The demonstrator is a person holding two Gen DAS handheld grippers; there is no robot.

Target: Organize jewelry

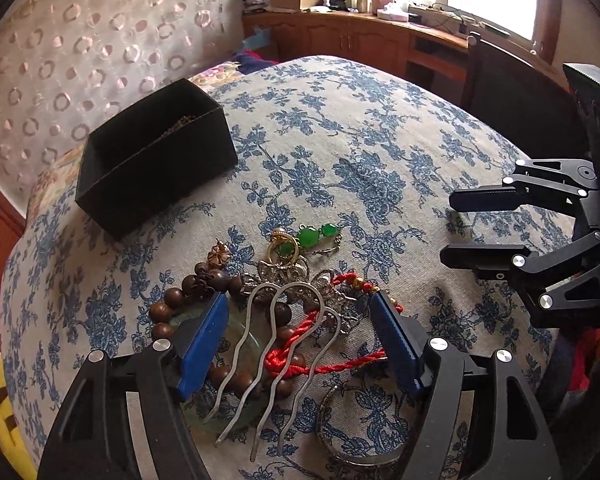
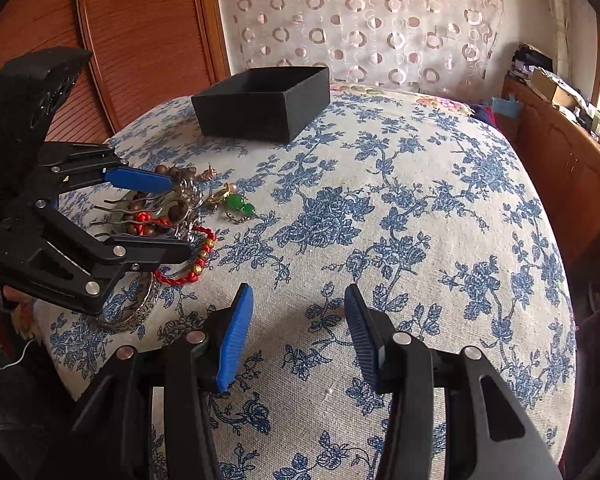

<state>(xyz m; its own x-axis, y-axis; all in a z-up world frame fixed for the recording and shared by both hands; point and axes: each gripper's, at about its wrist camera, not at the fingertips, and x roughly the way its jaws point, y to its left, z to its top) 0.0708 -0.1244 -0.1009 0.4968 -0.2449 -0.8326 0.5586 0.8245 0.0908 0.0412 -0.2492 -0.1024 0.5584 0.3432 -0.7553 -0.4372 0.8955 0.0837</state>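
Note:
A pile of jewelry lies on the floral tablecloth (image 1: 340, 128): a silver hair comb (image 1: 276, 344), a brown bead bracelet (image 1: 188, 296), a red cord bracelet (image 1: 300, 356), a green stone chain (image 1: 312, 236) and a silver bangle (image 1: 340, 440). My left gripper (image 1: 300, 332) is open, its blue pads on either side of the comb, just above the pile. It also shows in the right wrist view (image 2: 176, 216). A black open box (image 1: 156, 156) stands at the far left with a thin chain inside. My right gripper (image 2: 298, 332) is open and empty over bare cloth.
The box (image 2: 264, 104) sits near the table's far edge. A wooden counter (image 1: 380, 36) with clutter and a dark chair (image 1: 512, 88) stand beyond the table. A patterned curtain (image 2: 360, 20) hangs behind it.

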